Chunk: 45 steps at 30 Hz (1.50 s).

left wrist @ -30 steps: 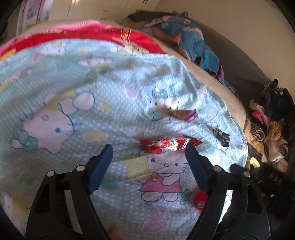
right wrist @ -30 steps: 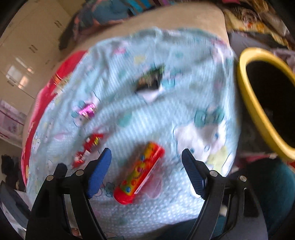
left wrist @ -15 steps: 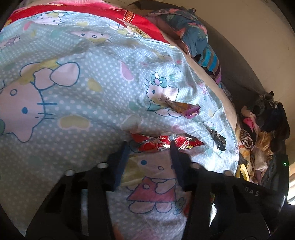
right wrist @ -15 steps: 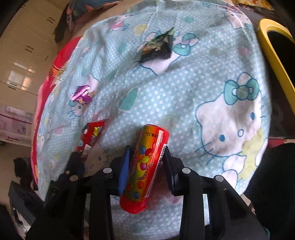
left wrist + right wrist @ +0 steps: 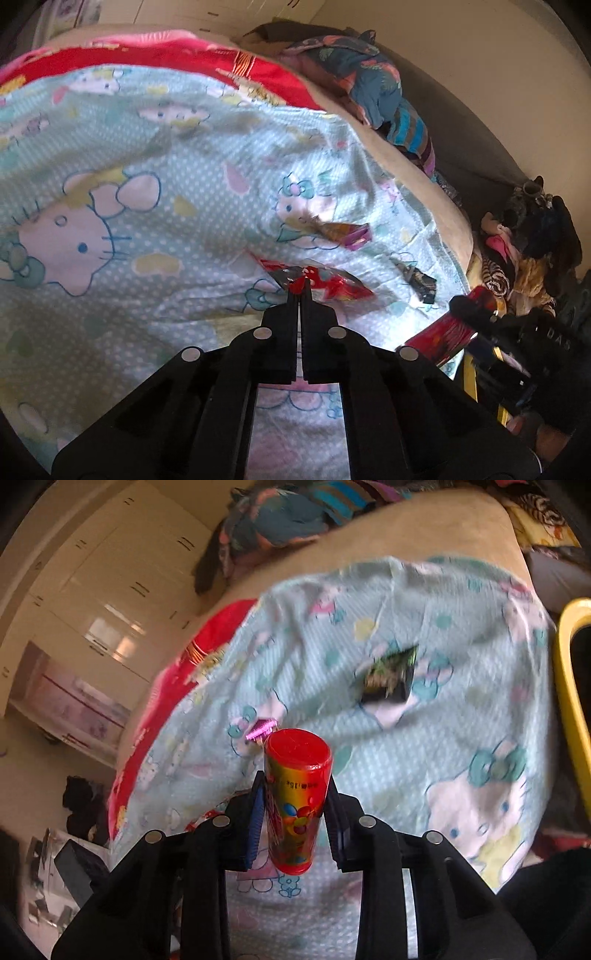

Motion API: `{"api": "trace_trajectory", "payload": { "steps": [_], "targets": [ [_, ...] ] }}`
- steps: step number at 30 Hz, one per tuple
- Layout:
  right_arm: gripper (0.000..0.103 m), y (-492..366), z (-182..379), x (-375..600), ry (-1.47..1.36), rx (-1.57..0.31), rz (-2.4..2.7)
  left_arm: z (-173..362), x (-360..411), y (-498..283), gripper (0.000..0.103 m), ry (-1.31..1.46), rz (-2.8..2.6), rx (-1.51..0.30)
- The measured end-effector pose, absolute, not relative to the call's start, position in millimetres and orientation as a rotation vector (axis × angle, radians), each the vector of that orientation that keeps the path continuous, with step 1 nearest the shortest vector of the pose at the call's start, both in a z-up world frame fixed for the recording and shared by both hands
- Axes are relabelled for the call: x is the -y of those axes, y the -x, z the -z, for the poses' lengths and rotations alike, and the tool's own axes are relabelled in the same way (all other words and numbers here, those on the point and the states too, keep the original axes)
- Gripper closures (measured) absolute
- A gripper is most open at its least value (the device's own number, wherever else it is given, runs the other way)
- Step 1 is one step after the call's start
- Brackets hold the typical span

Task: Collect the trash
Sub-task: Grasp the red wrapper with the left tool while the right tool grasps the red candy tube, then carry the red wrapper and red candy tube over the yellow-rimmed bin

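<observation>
My left gripper (image 5: 300, 291) is shut on a crumpled red snack wrapper (image 5: 325, 282), lifted off the light-blue cartoon-cat sheet (image 5: 147, 192). My right gripper (image 5: 295, 794) is shut on a red candy tube (image 5: 295, 794) and holds it above the sheet; the tube also shows in the left wrist view (image 5: 450, 325). A pink-and-orange wrapper (image 5: 347, 233) and a dark wrapper (image 5: 421, 280) lie on the sheet. They show in the right wrist view as a pink wrapper (image 5: 263, 730) and a dark wrapper (image 5: 389, 677).
A yellow-rimmed bin (image 5: 570, 686) stands at the bed's right edge. A pile of clothes (image 5: 524, 251) lies on the floor to the right. Folded fabrics (image 5: 369, 81) sit at the bed's far end. White cupboards (image 5: 110, 590) stand behind.
Both grippers have gone from open to shut: the left on the red wrapper, the right on the candy tube. Both items are lifted off the sheet.
</observation>
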State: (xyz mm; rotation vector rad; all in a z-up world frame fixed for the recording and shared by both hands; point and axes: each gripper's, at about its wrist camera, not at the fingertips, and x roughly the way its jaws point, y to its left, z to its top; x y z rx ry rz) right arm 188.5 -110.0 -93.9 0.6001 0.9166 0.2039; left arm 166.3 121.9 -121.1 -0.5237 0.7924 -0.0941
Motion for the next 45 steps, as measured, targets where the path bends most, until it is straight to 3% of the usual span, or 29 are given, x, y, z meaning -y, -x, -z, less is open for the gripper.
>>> {"api": "trace_trajectory", "payload": {
  "steps": [17, 45],
  "targets": [
    [0.074, -163.5, 49.2, 214.3, -0.567, -0.752, -0.151, 49.4, -51.1, -151.3, 0.103, 0.36, 0.203, -0.675],
    [0.075, -122.1, 15.2, 313.1, -0.454, -0.612, -0.068, 9.7, 57.4, -130.5, 0.103, 0.176, 0.396, -0.634]
  ]
}}
